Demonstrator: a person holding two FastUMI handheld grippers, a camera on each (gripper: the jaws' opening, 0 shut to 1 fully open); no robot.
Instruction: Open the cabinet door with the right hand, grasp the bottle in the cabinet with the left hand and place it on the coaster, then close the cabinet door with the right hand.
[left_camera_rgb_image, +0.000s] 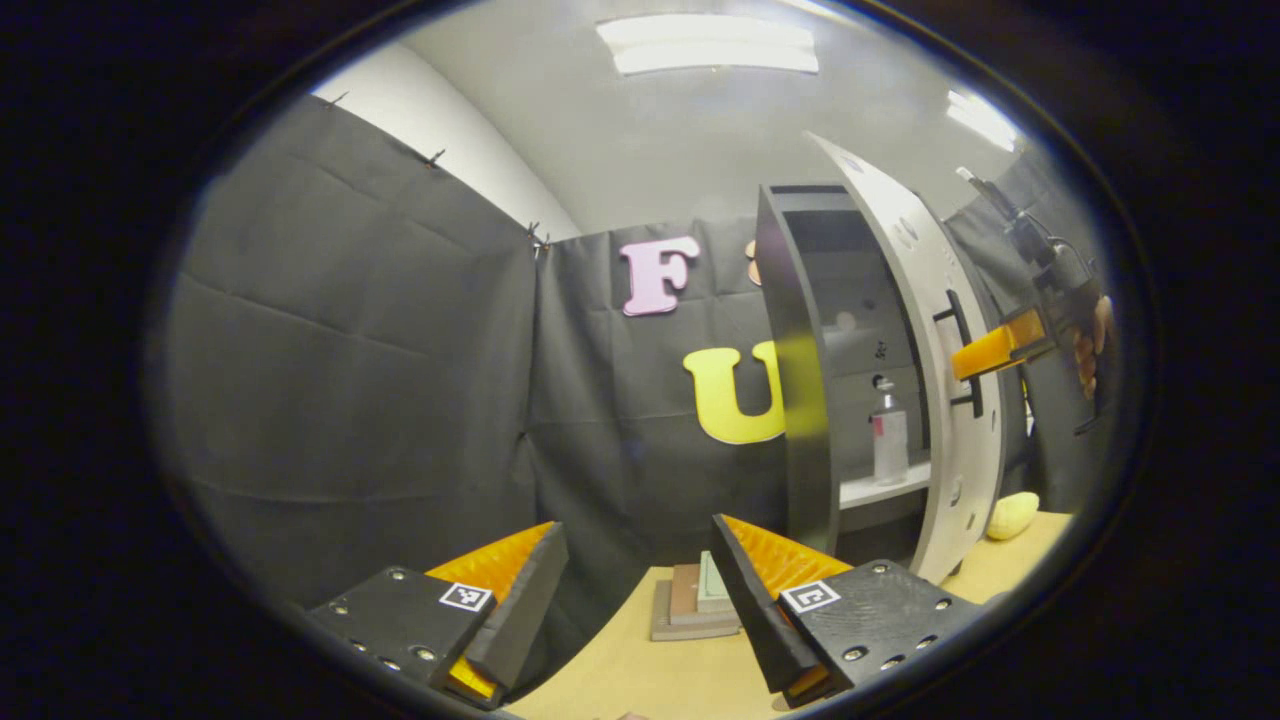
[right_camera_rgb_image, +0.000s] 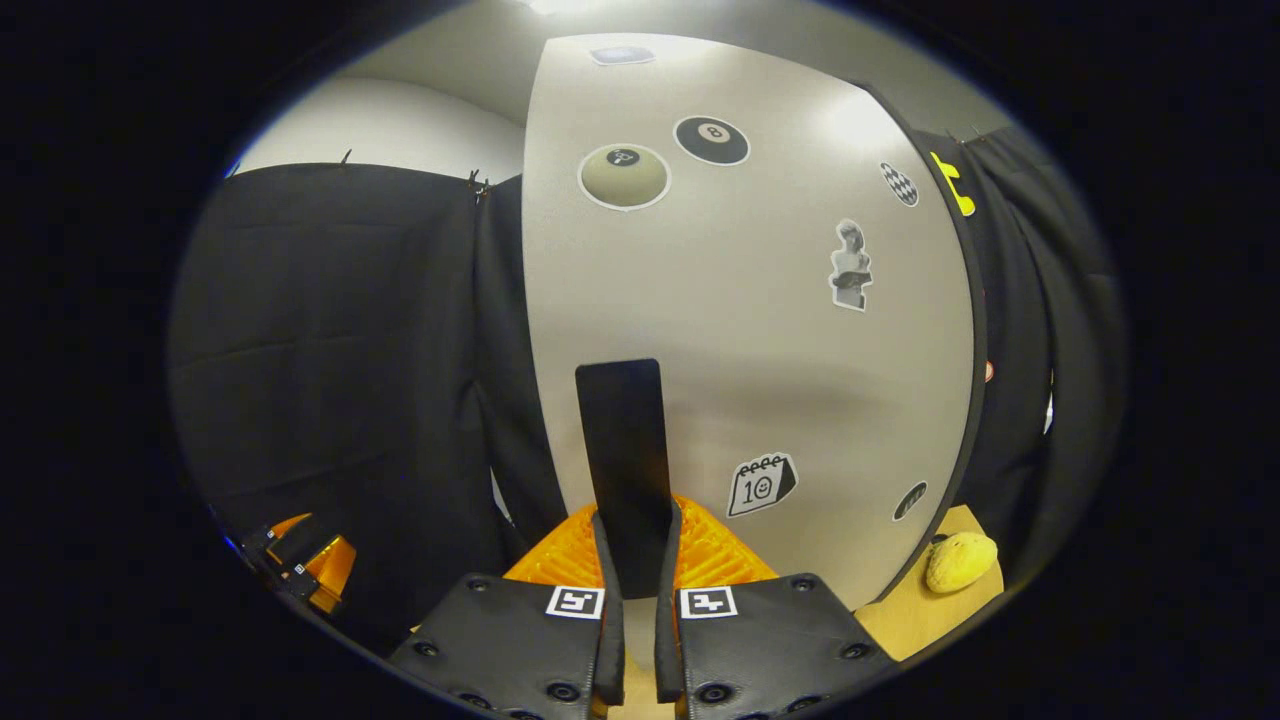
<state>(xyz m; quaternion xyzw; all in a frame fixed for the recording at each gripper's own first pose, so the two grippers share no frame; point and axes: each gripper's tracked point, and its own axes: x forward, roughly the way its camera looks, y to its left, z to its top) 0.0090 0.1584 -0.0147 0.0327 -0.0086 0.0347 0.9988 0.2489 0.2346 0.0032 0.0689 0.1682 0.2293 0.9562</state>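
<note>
Bottle (left_camera_rgb_image: 889, 440): upright on a white shelf (left_camera_rgb_image: 880, 490) inside the cabinet (left_camera_rgb_image: 800, 380), untouched.
Cabinet door (right_camera_rgb_image: 760, 330): swung partly open, stickers on its outer face.
Door handle (right_camera_rgb_image: 622, 450): dark vertical bar, pinched between both fingers of the right gripper (right_camera_rgb_image: 638, 610).
Left gripper (left_camera_rgb_image: 640, 600): fingers spread, holding nothing, above the desk (left_camera_rgb_image: 680, 670), well apart from the bottle.
Coaster (left_camera_rgb_image: 695, 600): lies on the desk just ahead of the left gripper.
Yellow object (right_camera_rgb_image: 960, 562): on the desk beside the door's lower edge.
</note>
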